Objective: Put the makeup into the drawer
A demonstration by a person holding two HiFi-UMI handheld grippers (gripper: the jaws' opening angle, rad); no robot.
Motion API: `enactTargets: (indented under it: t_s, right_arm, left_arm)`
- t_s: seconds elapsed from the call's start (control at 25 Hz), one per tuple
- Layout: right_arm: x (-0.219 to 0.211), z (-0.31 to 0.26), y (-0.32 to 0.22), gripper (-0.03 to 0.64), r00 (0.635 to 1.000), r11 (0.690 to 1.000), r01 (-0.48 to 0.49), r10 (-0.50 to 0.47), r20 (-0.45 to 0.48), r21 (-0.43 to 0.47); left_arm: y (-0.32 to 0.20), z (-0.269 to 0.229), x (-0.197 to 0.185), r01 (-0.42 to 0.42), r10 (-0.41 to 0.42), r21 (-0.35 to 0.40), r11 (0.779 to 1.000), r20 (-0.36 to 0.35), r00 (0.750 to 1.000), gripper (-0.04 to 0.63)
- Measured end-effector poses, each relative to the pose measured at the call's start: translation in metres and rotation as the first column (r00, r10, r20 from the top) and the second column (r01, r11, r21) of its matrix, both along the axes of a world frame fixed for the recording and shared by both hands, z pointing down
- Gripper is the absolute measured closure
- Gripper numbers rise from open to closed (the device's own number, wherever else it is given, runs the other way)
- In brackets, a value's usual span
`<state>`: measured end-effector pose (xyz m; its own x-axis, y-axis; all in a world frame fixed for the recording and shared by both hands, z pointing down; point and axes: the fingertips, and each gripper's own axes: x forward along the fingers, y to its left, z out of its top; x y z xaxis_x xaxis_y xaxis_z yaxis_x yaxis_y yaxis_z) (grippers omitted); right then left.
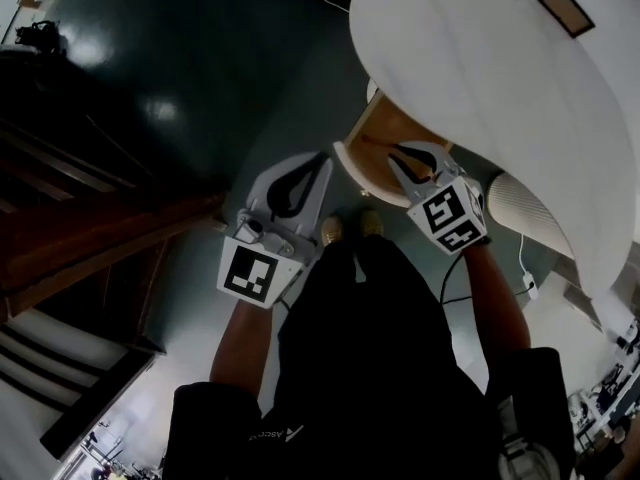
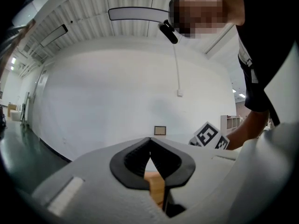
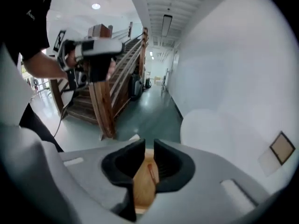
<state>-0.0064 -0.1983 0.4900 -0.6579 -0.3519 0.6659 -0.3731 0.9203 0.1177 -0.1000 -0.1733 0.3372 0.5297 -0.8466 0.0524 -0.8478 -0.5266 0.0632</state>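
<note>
Left gripper [image 1: 322,161] is hanging closed and empty, right gripper [image 1: 396,152] barely parted, also empty — picking not begun, makeup needs locating first.

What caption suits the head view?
Standing person holds left tool and right tool near a wooden surface beside a white wall.

the left gripper's [image 2: 150,143] black jaws meet at their tips with nothing between, a small frame [image 2: 160,130] on the white wall [image 2: 107,101] just above them, a marker cube [image 2: 209,136] to their right, wood [image 2: 155,188] below.
</note>
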Motion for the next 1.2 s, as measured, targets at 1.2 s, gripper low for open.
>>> enactTargets:
  t_s: [1.2]
  right_arm:
    - [0.026, -0.281, 0.09, 0.614, 0.643, 0.947, -0.257, 0.019, 0.766, 0.193]
  left_arm:
    - [0.058, -0.131, 0.073, -0.281, 0.29, 0.198, 0.939, -0.017, 0.957, 0.584]
